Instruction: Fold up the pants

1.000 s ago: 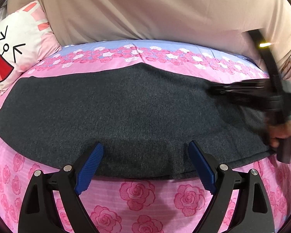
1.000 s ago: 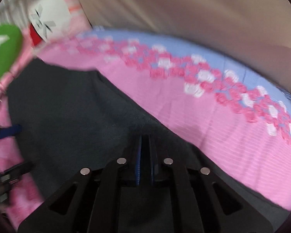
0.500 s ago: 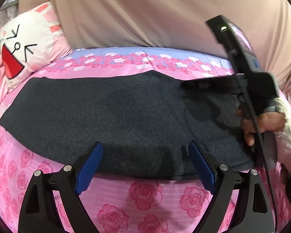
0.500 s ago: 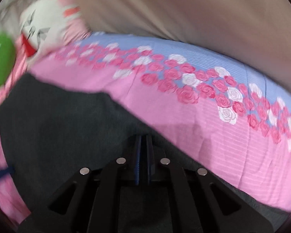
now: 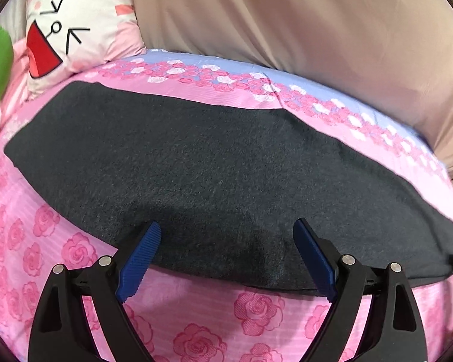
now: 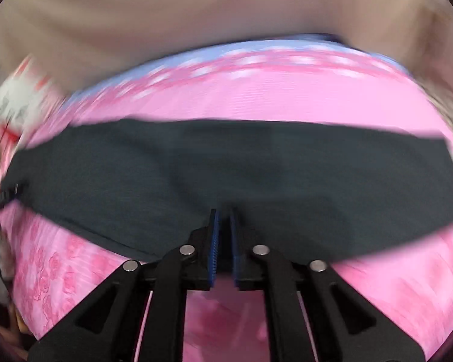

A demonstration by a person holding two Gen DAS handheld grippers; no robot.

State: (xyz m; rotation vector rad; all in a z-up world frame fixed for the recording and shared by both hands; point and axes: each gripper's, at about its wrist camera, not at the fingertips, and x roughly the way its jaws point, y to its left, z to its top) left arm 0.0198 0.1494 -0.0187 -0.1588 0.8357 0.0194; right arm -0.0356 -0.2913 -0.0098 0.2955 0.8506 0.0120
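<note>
while the pants (image 5: 226, 163) lie flat on the bedsheet (image 5: 256, 310) | left gripper (image 5: 226, 259) wide, empty, at pants' near edge | right gripper (image 6: 223, 235) narrow, opening, fabric not gripped | judgement: grab both layers before lifting

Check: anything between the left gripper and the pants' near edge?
Nothing visible. The left gripper hangs open right over the near edge of the dark pants, which lie flat on the pink bedsheet; no object sits between them.

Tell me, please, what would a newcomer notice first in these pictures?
First, the dark grey pants lying flat in a long band across the pink rose-patterned bedsheet. Next, the cartoon-face pillow at the far left. The left gripper hovers wide open over the pants' near edge.
</note>
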